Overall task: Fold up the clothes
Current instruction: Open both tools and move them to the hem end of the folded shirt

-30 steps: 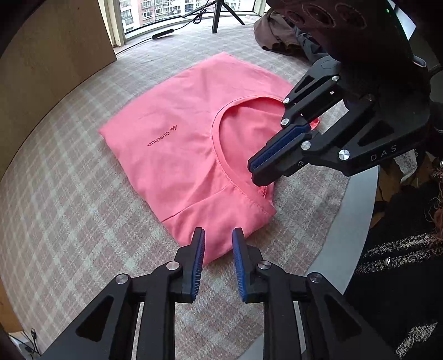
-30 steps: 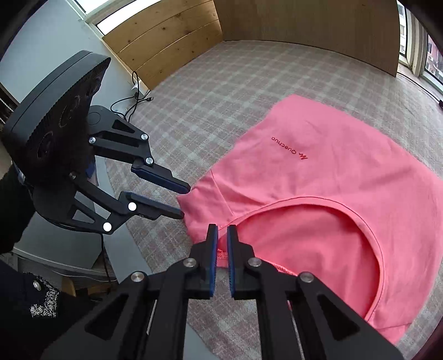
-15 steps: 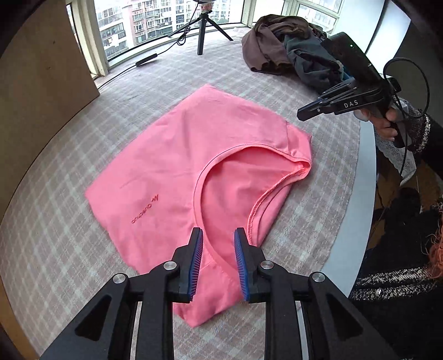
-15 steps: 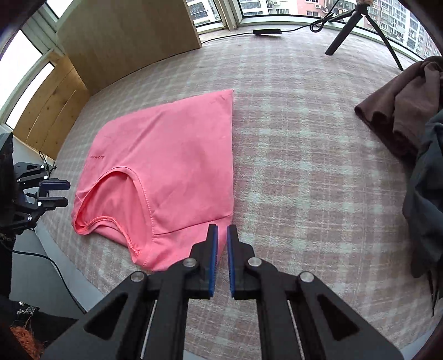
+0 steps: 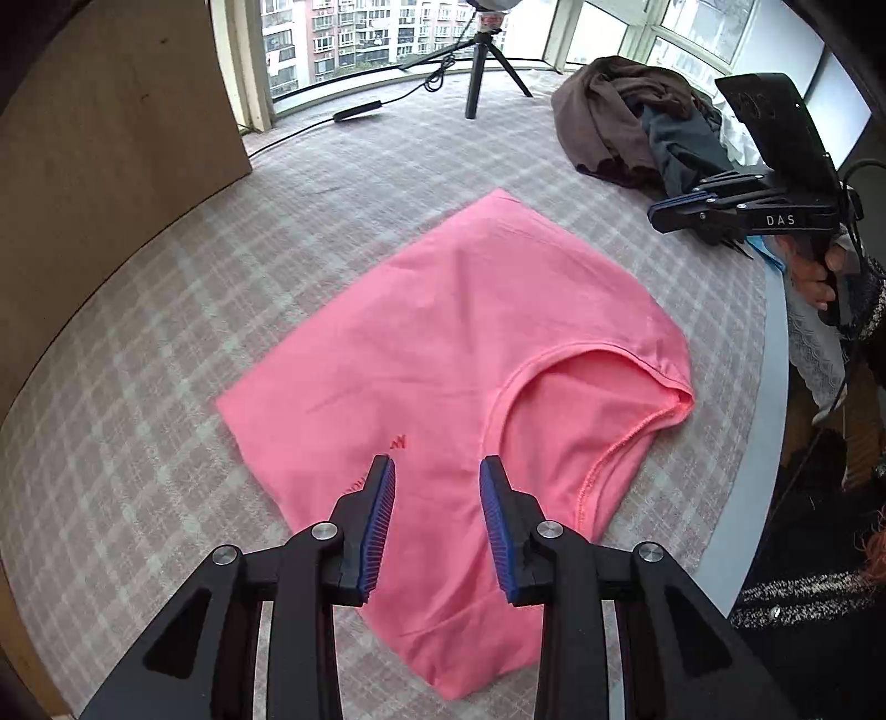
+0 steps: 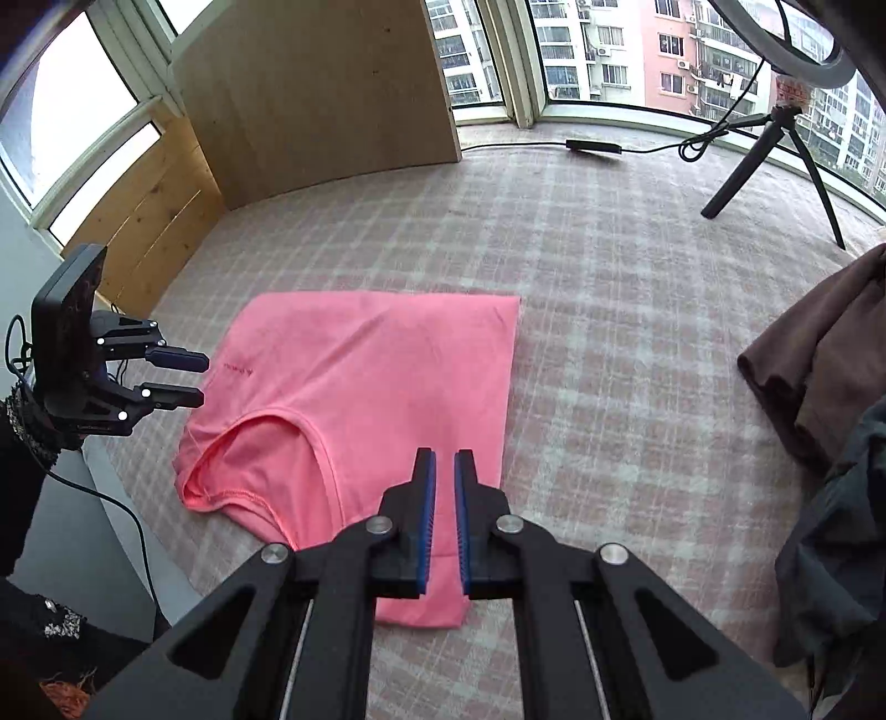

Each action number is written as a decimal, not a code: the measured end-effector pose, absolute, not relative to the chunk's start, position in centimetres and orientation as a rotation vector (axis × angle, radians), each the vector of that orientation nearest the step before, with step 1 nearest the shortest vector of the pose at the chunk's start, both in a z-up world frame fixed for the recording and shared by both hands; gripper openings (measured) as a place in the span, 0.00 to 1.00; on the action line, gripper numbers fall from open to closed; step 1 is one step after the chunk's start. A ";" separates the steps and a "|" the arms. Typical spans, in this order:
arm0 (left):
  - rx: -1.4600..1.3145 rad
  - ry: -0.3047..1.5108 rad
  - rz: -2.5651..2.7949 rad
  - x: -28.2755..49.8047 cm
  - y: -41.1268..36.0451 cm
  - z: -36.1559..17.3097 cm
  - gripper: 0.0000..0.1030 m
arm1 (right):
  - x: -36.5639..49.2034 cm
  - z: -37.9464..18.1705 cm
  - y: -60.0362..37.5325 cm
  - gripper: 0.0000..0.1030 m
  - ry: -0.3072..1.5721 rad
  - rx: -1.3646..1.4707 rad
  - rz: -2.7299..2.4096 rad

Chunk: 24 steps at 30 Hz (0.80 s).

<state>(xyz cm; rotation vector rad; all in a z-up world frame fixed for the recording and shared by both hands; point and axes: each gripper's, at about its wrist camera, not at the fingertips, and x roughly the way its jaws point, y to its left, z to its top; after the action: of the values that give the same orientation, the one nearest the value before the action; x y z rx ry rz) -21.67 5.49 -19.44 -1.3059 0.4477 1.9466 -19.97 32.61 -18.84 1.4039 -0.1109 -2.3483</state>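
Table (image 5: 138, 387) has a pink-grey plaid cloth, rounded pale edge on the near side. Curved windows (image 6: 609, 50) along the far edge, daylight, apartment blocks outside. Wood panel (image 6: 315, 99) stands at far left corner. Black tripod (image 6: 775, 149) and cable (image 5: 310, 127) sit near the far edge.

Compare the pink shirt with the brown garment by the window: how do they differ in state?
The pink shirt lies flat, folded into a neat panel with straight edges; the brown garment sits crumpled in a heap. The pink shirt lies alone, while the brown garment is bunched against a dark grey garment. The pink shirt lies in front of both grippers; the brown garment is off to the side. Both rest on the checked cloth, neither gripped.
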 end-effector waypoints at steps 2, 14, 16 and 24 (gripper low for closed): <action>-1.335 0.347 1.985 -24.7 5.2 -20.3 0.29 | -22.9 -18.9 31.7 0.07 -0.103 1.380 -2.341; -1.394 0.206 2.167 -27.2 -0.2 -21.2 0.56 | -26.4 -20.3 37.2 0.79 -0.171 1.359 -2.327; -1.423 0.187 2.193 -27.4 -0.6 -21.5 0.56 | -27.1 -20.8 37.7 0.82 -0.170 1.361 -2.340; -1.588 -0.021 2.191 -22.6 0.2 -23.8 0.55 | -23.1 -23.0 37.7 0.82 -0.236 1.480 -2.240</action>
<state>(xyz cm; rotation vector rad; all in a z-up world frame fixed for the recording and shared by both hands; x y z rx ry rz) -22.56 0.20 -23.79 -1.5877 -0.0212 2.1912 -23.05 37.75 -23.01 1.4795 -0.2363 -2.2401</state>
